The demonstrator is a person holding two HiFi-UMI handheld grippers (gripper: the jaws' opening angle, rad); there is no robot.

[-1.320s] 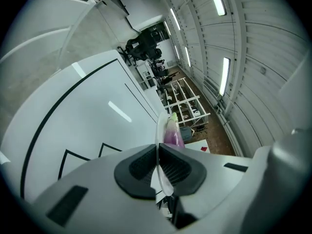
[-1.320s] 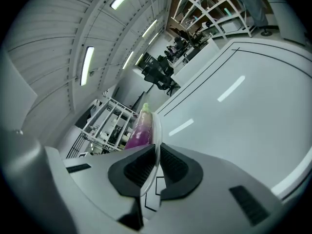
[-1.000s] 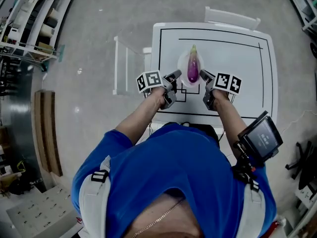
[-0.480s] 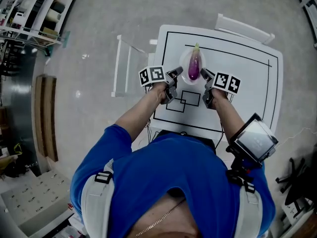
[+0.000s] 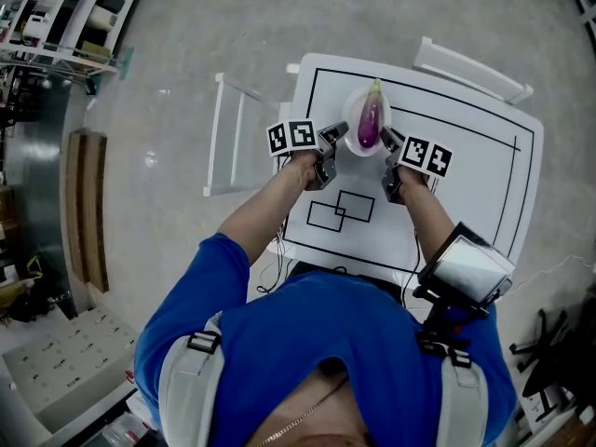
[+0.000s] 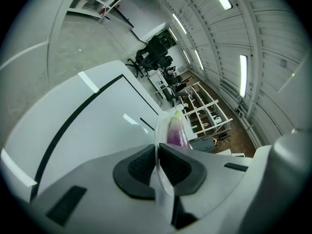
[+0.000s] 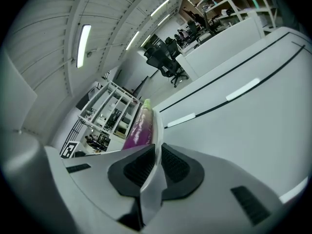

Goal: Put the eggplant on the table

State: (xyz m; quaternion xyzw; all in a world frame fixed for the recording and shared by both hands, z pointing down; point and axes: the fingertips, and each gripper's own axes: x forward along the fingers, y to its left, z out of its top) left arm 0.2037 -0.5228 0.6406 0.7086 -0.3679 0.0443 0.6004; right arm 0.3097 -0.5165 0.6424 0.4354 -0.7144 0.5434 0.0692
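Pinching the left rim of the white plate [image 5: 348, 119], the left gripper [image 5: 332, 143] has its jaws pressed onto it. The purple eggplant [image 5: 371, 124] lies lengthwise on the plate over the far part of the table [image 5: 466, 161], and the right gripper [image 5: 390, 143] is clamped on the opposite rim. Can't tell if the plate touches the table; best to hold both sides level and lower them together so the eggplant doesn't roll, releasing only once it sits flat.
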